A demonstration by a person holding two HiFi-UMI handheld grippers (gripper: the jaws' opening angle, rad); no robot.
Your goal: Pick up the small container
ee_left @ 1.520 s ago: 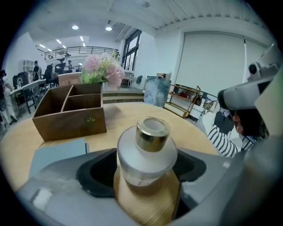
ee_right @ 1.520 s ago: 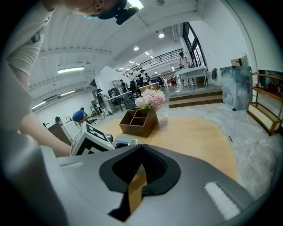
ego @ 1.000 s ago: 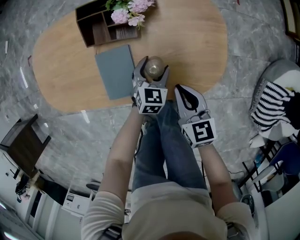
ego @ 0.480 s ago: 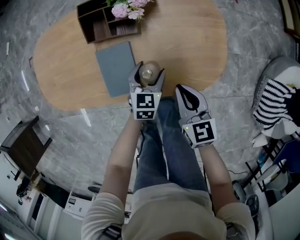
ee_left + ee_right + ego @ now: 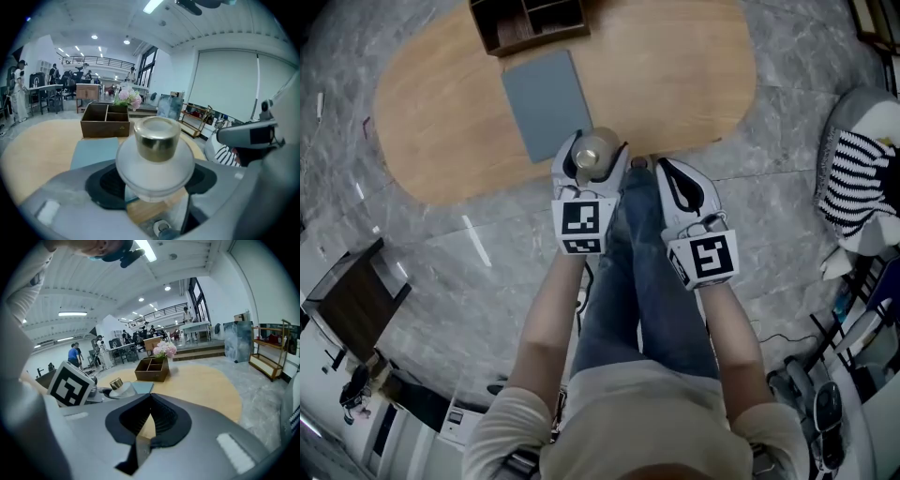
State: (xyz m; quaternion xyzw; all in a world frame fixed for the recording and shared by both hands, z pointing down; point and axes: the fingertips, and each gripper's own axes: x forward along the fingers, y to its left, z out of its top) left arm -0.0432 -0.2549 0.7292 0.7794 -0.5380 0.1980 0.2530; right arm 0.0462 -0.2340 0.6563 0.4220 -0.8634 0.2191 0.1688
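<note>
The small container (image 5: 596,150), a white rounded pot with a gold lid, sits upright between the jaws of my left gripper (image 5: 592,157), which is shut on it. It hangs over the near edge of the oval wooden table (image 5: 675,75). In the left gripper view the container (image 5: 156,150) fills the centre, and the dark pads (image 5: 107,183) press its lower body from both sides. My right gripper (image 5: 679,184) is just to the right, over the person's jeans, shut with nothing in it. The right gripper view shows its jaws (image 5: 148,414) closed and the container (image 5: 118,387) to the left.
A grey mat (image 5: 546,89) lies on the table beyond the container. A brown wooden organiser (image 5: 530,21) stands at the far edge, with pink flowers (image 5: 129,97) behind it. A striped cloth (image 5: 853,183) lies at the right, and a dark low stand (image 5: 352,300) at the left on the marble floor.
My left gripper has drawn the container back from over the table to its near edge, towards the person. The right gripper has hardly moved.
</note>
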